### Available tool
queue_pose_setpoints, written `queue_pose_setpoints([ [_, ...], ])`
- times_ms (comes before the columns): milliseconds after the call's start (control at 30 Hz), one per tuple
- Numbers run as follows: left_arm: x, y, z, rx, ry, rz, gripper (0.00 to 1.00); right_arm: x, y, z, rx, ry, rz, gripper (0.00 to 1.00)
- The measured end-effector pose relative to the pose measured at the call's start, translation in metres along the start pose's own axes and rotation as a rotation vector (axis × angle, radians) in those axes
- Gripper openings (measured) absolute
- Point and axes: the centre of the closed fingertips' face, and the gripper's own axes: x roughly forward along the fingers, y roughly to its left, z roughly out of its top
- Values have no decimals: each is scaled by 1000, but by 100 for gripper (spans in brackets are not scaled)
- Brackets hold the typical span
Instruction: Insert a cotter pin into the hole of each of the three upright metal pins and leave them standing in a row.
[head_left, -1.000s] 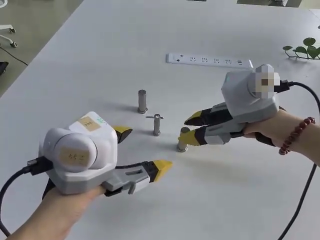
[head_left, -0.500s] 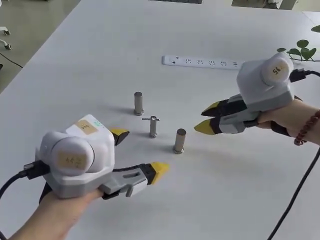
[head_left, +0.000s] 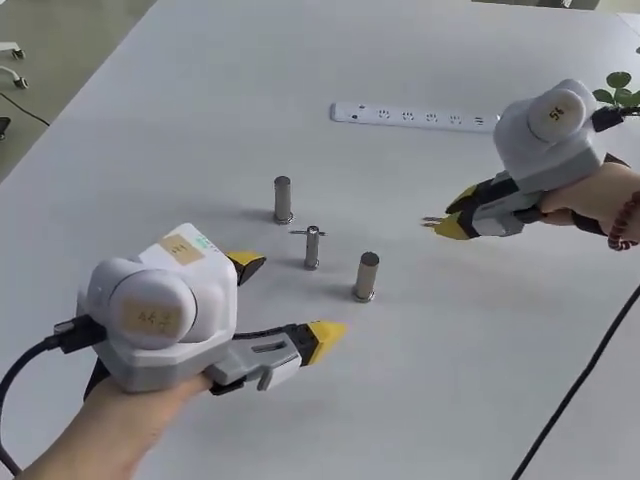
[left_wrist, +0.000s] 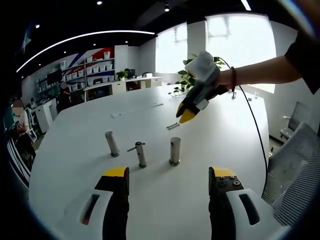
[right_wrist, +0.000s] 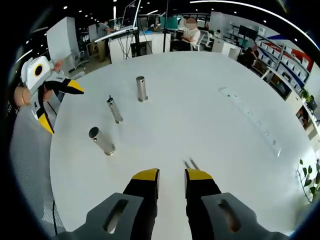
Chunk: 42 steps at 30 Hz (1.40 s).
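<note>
Status check: I've got three metal pins standing upright in a slanted row mid-tabletop (head_left: 200, 100). That's the far pin (head_left: 284, 199), the middle pin (head_left: 313, 252) and the near pin (head_left: 367, 276).

Cotter pins I can count: two. One cotter pin (head_left: 303, 232) is through the top of the middle pin, sticking out sideways. The loose cotter pin (right_wrist: 190, 164) lies flat on the tabletop right in front of my right gripper (head_left: 455, 215), well off to the side of the row. If there's a third one around, I can't spot it. So I'd call it one done, two to go.

On the right gripper the fingers are apart by just a narrow gap with nothing between them, tips just short of the loose cotter pin. On my left gripper (head_left: 287, 298) the fingers are spread wide and empty, pointing at the row from the near side.

Handling guesses: the loose cotter pin is thin wire, next to weightless, and it's lying flat on a smooth top. I bet it skates away or flicks out if I pinch sloppily. I'd grab it across one end so the rest pokes out free for threading, though I can't tell from here which end is the head.

The metal pins look solid, stiff and slick, and they're tall for their small feet, so probably tippy. I'd steady the shaft low down with the left fingers while the right does the threading. The holes in the far pin and near pin are too small for me to make out.
</note>
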Motion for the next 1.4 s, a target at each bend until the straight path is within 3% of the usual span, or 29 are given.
queue_pose_setpoints([
  [67, 0, 1, 1, -1, -4, 1, 64, 2, -9, -7, 2, 43, -36, 15],
  [300, 3, 6, -2, -16, 10, 6, 63, 15, -21, -20, -1, 100, -40, 12],
  [333, 3, 6, -2, -17, 9, 6, 63, 23, -30, -24, -4, 115, -43, 12],
  [433, 5, 7, -3, -19, 15, 4, 63, 31, -37, -29, -17, 130, -33, 9],
  [600, 6, 9, -4, -27, 19, 7, 63, 33, -33, -32, -63, 150, -17, 7],
  [633, 6, 9, -4, -28, 20, 7, 63, 32, -32, -29, -54, 132, -13, 5],
  [933, 6, 10, -10, -38, 34, 9, 62, 28, -24, -30, -13, 159, 33, 1],
  [1100, 6, 11, -10, -37, 33, 7, 62, 28, -24, -32, -43, 179, 37, 0],
  [1267, 5, 10, -10, -36, 34, 4, 62, 29, -27, -32, -18, 190, 31, 0],
  [1333, 5, 9, -9, -32, 31, 4, 61, 29, -25, -32, -48, 203, 31, 0],
  [1400, 4, 9, -8, -31, 31, 4, 61, 28, -25, -32, -125, 226, 25, 0],
])
